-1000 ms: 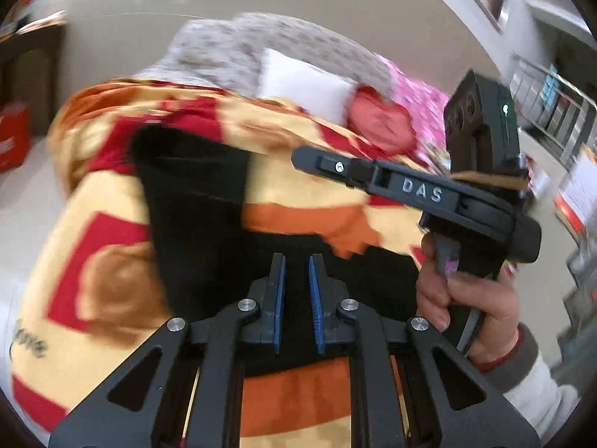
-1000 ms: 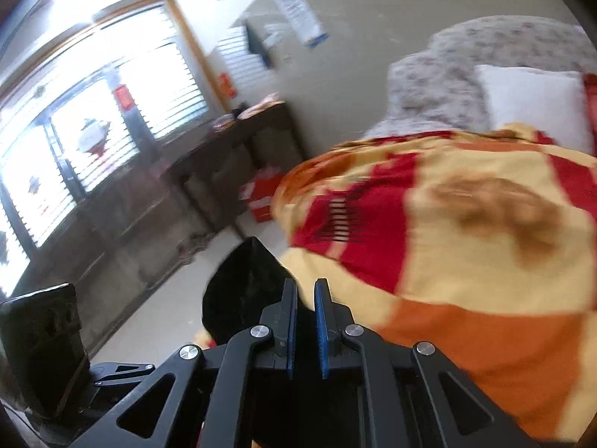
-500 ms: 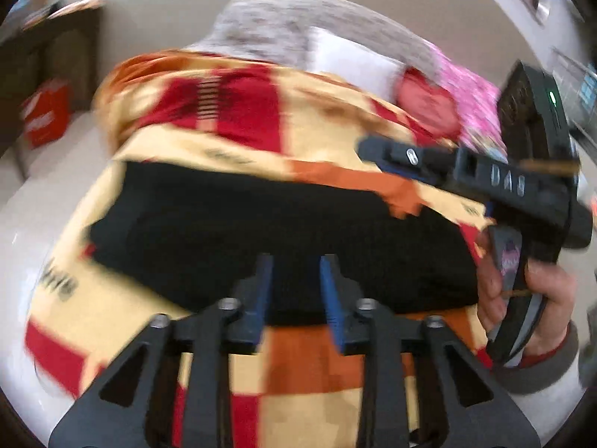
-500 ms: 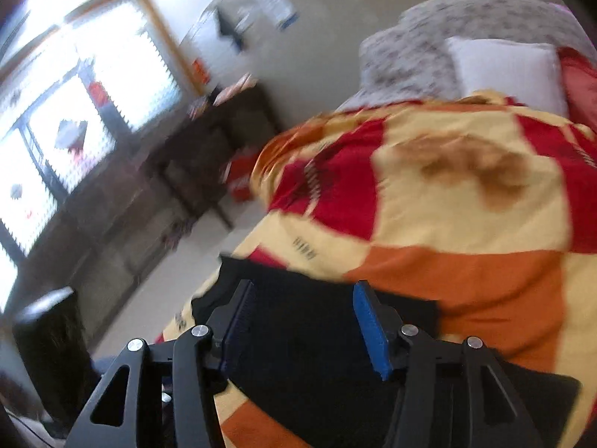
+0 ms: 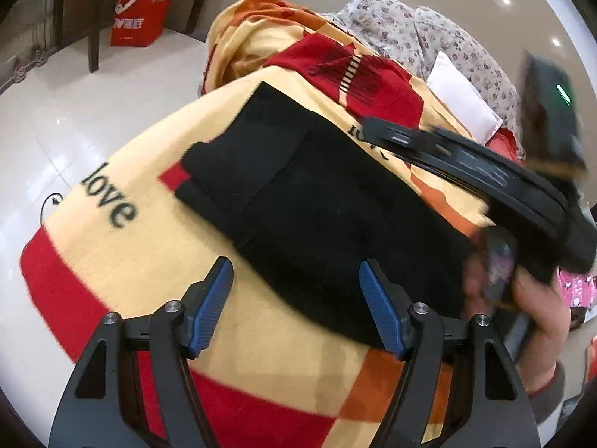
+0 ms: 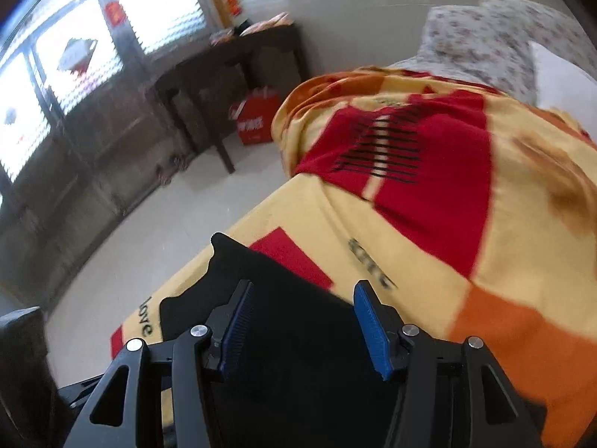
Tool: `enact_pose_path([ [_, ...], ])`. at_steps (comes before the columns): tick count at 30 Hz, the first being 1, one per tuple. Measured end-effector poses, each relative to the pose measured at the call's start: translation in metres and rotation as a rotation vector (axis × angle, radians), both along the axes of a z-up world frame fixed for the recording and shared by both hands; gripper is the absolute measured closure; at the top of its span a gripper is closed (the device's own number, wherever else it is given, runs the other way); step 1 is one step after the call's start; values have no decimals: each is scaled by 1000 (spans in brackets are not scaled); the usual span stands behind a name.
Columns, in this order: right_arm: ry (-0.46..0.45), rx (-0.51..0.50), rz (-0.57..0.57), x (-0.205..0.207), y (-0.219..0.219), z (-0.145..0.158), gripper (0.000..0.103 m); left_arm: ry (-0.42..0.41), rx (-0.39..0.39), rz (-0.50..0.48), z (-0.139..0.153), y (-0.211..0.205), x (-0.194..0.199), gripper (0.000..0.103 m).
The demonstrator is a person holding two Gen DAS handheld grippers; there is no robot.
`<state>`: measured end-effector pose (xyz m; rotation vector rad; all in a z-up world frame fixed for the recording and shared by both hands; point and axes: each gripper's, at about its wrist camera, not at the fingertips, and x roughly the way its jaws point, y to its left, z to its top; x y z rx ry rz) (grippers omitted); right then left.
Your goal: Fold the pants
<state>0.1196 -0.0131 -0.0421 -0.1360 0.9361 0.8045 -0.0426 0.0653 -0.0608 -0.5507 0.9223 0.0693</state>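
The black pants (image 5: 335, 201) lie folded in a flat layered rectangle on a yellow, red and orange blanket (image 5: 149, 261). My left gripper (image 5: 295, 265) hangs just over the pants' near edge. Its jaws are opening wide and the blue pads (image 5: 209, 306) press on nothing. On the right a hand (image 5: 530, 298) holds the other tool, blurred, above the pants' far side. In the right wrist view my right gripper (image 6: 303, 285) stands open over the pants (image 6: 298, 336), nothing clamped. The blanket (image 6: 429, 261) spreads beyond it.
The bed's edge drops to a pale tiled floor (image 5: 74, 112) at the left. A red paper bag (image 5: 138, 18) stands beside a dark wooden table (image 6: 231, 59). A floral quilt (image 5: 429, 26) and a white pillow (image 5: 459, 93) lie at the bed's far end.
Both grippers were shut on black cloth; both now stand open, lower and tilted down. The pants have come down and lie flat, folded over, on the blanket.
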Motion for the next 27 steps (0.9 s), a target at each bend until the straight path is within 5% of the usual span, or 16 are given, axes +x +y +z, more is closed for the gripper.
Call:
enact_pose_path([
  [7, 56, -56, 196, 18, 52, -35, 48, -38, 3, 5, -2, 4, 5, 27],
  [9, 57, -2, 187, 19, 47, -36, 59, -53, -7, -1, -3, 7, 7, 27],
  [10, 67, 24, 170, 21, 41, -35, 64, -60, -15, -4, -3, 9, 9, 34],
  [11, 68, 45, 162, 22, 36, -33, 73, -60, -21, -3, -3, 10, 10, 61],
  [13, 56, 105, 147, 18, 22, -22, 85, -59, -47, -42, 1, 10, 16, 83],
  [22, -57, 364, -115, -24, -123, 62, 89, -351, 154, -349, 74, -82, -1, 87],
  [27, -88, 329, -377, -69, -223, 67, 89, -351, 219, -559, 66, -155, 2, 87],
])
